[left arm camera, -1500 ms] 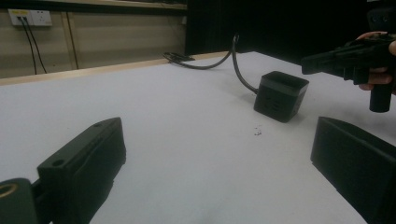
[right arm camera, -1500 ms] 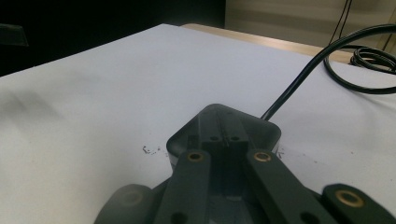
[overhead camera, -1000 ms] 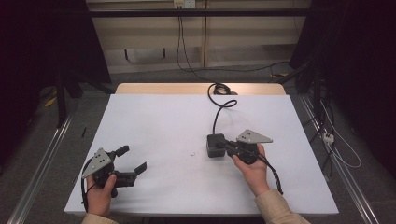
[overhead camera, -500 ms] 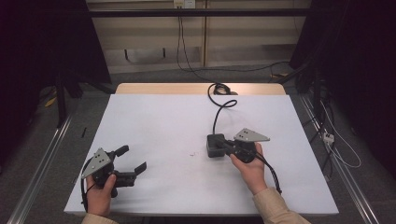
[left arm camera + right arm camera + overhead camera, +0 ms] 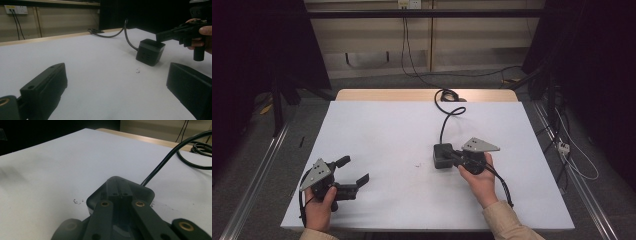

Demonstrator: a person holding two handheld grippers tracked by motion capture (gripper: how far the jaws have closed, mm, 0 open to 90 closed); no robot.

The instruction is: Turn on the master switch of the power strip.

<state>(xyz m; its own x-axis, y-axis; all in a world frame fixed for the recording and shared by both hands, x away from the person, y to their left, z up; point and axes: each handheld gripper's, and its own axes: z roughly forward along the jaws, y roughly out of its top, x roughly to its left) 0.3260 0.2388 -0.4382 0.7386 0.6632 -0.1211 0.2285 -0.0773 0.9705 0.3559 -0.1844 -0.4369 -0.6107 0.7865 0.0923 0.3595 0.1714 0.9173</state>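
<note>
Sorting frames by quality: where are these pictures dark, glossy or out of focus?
High view: table evenly lit, surroundings nearly black. Left gripper view: near jaws soft, black box fairly sharp. Right gripper view: the box's glossy top mirrors the shut right gripper; the linkage at the bottom edge is blurred.

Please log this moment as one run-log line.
left gripper: open, idle | right gripper: shut, over black box | box cable: trailing back

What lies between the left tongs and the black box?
Bare white table, save a few small dark specks; left tongs, black box. High view shows it.

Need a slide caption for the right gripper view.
Right gripper, shut, resting atop a black box with its cable on the white table.
</note>
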